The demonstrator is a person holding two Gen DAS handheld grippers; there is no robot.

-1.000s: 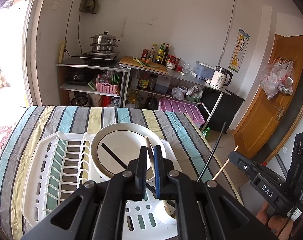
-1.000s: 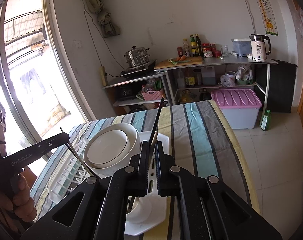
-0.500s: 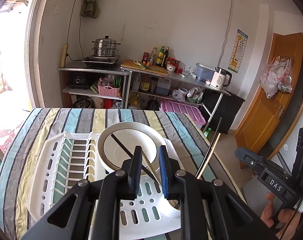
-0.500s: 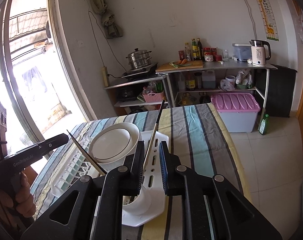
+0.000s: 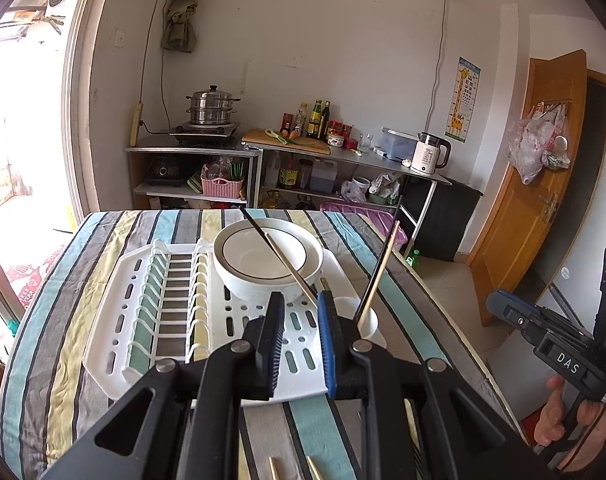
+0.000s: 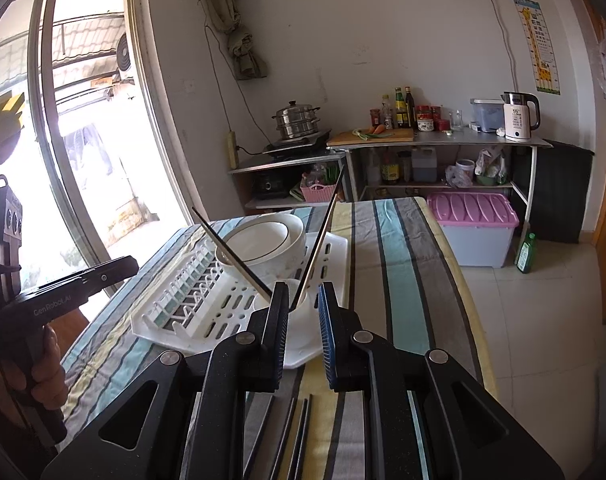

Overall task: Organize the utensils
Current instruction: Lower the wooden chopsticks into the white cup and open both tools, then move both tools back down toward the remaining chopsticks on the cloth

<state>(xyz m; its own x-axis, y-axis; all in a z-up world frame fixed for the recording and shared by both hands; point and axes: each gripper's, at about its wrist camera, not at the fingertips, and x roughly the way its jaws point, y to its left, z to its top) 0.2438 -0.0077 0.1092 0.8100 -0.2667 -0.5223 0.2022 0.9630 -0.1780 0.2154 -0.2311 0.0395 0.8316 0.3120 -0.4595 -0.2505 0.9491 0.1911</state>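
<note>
Through your left wrist camera, the left gripper [image 5: 300,312] stands with its jaws apart, holding nothing, above the white slotted plastic dish rack [image 5: 175,300] on the striped tablecloth [image 5: 63,280]. Two black-tipped wooden chopsticks [image 5: 379,270] lean out of the small white round utensil cup [image 5: 363,322] beside the white black-rimmed bowl [image 5: 267,258]. Your other tool at far right reads "DAS".

Through your right wrist camera, the right gripper [image 6: 301,304] is likewise spread and empty, just before the cup. Loose dark chopsticks [image 6: 299,432] lie on the cloth below it. The tool at left reads "GenRobot.AI"; the white electric kettle [image 6: 519,116] shows "55".
</note>
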